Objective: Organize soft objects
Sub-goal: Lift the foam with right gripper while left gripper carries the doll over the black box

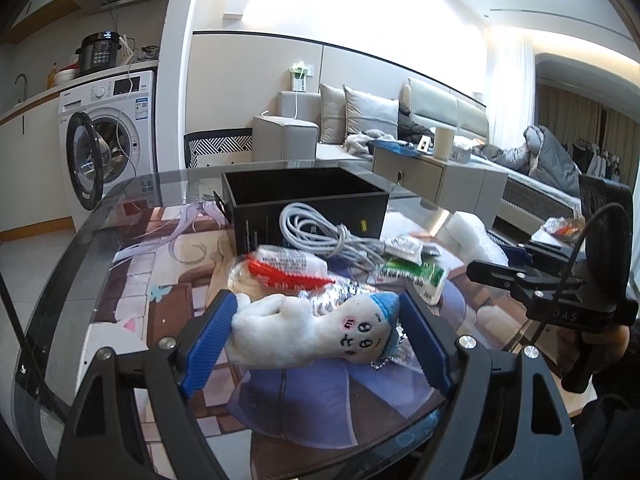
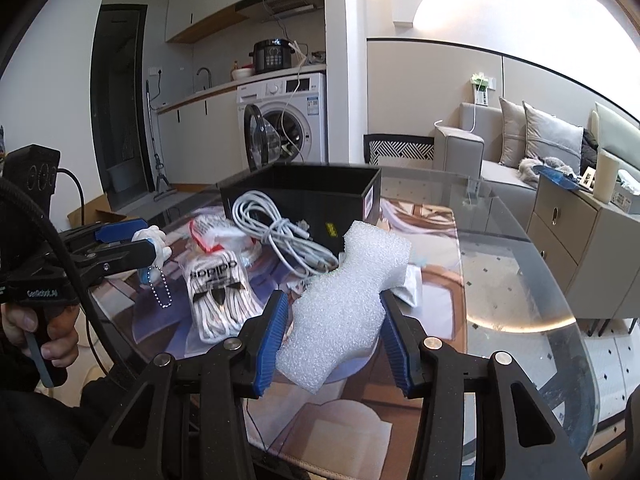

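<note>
The left gripper (image 1: 316, 320) was clamped on a white plush toy with a blue cap (image 1: 308, 330), held crosswise; the right gripper (image 2: 334, 332) gripped a white foam block (image 2: 344, 300). The open black rectangular box (image 2: 304, 190) lay ahead of both, seemingly nearer the right.

Left gripper (image 1: 316, 334) and right gripper (image 2: 334, 338), fingers clamped, side by side.

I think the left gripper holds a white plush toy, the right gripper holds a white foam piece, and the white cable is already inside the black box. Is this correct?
Not quite. The white cable is not inside the black box; it lies coiled on the table in front of it, as the right wrist view shows. The rest holds: the left gripper grips the plush toy, and the right gripper grips the foam piece.
</note>
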{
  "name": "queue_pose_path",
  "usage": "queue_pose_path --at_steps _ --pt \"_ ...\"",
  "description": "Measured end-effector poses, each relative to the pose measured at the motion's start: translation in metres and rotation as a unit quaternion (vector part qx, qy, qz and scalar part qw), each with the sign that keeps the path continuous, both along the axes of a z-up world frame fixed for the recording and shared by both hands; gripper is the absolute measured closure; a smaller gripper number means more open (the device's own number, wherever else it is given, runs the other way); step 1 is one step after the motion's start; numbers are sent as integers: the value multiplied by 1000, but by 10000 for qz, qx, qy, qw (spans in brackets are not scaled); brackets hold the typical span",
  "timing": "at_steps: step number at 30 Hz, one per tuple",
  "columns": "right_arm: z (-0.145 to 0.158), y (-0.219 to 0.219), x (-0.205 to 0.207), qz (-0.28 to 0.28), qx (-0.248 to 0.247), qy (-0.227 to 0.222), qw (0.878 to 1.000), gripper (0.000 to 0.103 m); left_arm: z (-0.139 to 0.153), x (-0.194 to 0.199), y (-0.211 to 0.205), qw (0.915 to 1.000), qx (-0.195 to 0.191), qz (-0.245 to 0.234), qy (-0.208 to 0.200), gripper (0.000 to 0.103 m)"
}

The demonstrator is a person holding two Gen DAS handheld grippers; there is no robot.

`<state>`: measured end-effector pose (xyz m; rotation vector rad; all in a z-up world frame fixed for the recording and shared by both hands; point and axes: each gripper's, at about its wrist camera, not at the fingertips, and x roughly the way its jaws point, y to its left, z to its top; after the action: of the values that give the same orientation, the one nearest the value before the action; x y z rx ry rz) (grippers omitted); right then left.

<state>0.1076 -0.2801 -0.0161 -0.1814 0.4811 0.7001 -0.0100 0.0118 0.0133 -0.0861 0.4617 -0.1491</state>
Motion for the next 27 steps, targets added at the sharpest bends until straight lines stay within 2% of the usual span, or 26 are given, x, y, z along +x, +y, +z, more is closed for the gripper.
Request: queue_pose_path --at_steps 9,27 --pt "26 -6 -4 58 213 -189 9996 56 17 3 13 9994 -244 197 -115 21" --pt "82 8 13 403 514 -507 9966 56 58 27 19 9979 -337 369 -403 21"
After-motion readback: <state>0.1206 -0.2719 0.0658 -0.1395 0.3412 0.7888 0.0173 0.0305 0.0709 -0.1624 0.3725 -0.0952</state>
